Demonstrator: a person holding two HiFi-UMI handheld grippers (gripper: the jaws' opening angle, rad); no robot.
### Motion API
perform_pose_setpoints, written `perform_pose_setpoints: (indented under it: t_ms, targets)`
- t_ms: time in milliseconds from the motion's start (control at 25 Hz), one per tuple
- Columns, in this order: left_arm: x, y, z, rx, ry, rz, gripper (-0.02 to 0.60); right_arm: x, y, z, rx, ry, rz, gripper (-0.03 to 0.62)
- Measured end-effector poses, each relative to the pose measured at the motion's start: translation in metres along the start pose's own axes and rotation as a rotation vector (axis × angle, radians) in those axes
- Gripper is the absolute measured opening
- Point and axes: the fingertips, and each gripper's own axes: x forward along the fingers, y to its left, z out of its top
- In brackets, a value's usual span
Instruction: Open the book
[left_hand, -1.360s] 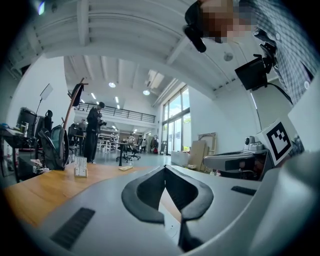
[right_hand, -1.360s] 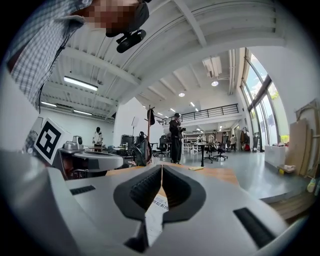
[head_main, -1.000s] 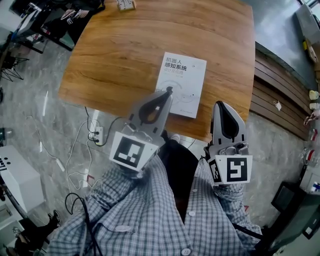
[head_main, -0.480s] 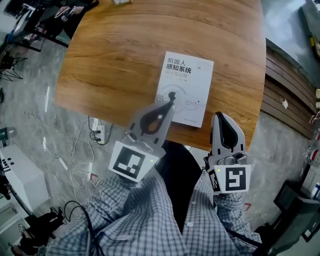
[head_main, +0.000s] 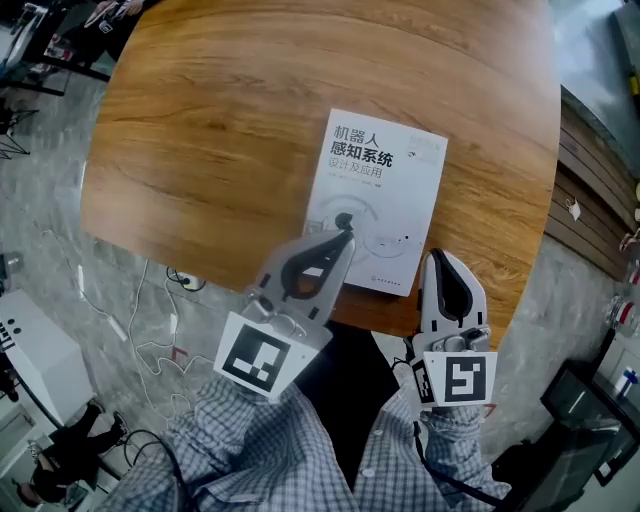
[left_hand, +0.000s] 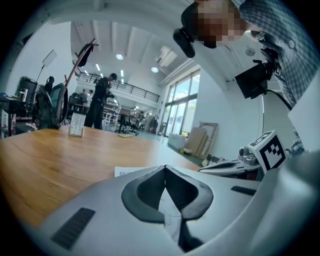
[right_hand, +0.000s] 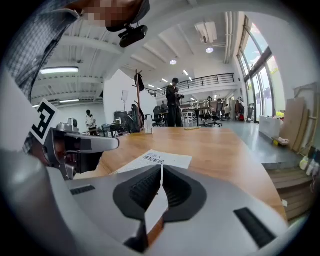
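A closed white book (head_main: 378, 200) with dark printed characters lies flat on the wooden table (head_main: 220, 130), near its front edge; it also shows as a white book (right_hand: 157, 159) in the right gripper view and a white book (left_hand: 131, 171) in the left gripper view. My left gripper (head_main: 345, 237) is shut and empty, its tip over the book's front left part. My right gripper (head_main: 442, 262) is shut and empty, hovering at the table's front edge just right of the book's front right corner.
A small white card stand (left_hand: 76, 125) sits at the table's far side. Cables and a power strip (head_main: 150, 330) lie on the grey floor at left. Wooden steps (head_main: 590, 190) run along the right. People stand among desks in the background (right_hand: 175, 102).
Both grippers have sunk and moved forward toward the table. The left tip now sits over the book's front part, and the right tip has reached the table's front edge.
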Motion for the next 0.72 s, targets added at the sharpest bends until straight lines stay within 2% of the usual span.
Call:
perform_pose_setpoints:
  t_ms: [120, 240, 400, 480, 520, 560, 720]
  targets:
    - [0.008, 0.011, -0.016, -0.027, 0.035, 0.0, 0.009, 0.017, -0.009, -0.013, 0.006, 0.078, -0.038, 0.023]
    - [0.015, 0.019, -0.027, -0.031, 0.053, -0.003, 0.009, 0.03, -0.014, -0.025, 0.024, 0.154, -0.038, 0.024]
    - [0.019, 0.013, -0.049, 0.141, 0.162, -0.058, 0.009, 0.043, -0.021, -0.04, 0.01, 0.265, -0.059, 0.025]
    - [0.022, 0.01, -0.053, 0.124, 0.17, -0.065, 0.009, 0.049, -0.021, -0.045, 0.045, 0.302, -0.037, 0.039]
    - [0.023, 0.01, -0.054, 0.113, 0.17, -0.066, 0.009, 0.052, -0.02, -0.047, 0.059, 0.321, -0.022, 0.101]
    - [0.024, 0.01, -0.056, 0.114, 0.173, -0.067, 0.009, 0.055, -0.02, -0.05, 0.073, 0.339, -0.009, 0.13]
    - [0.027, 0.013, -0.057, 0.111, 0.166, -0.044, 0.009, 0.06, -0.02, -0.059, 0.166, 0.401, 0.031, 0.132]
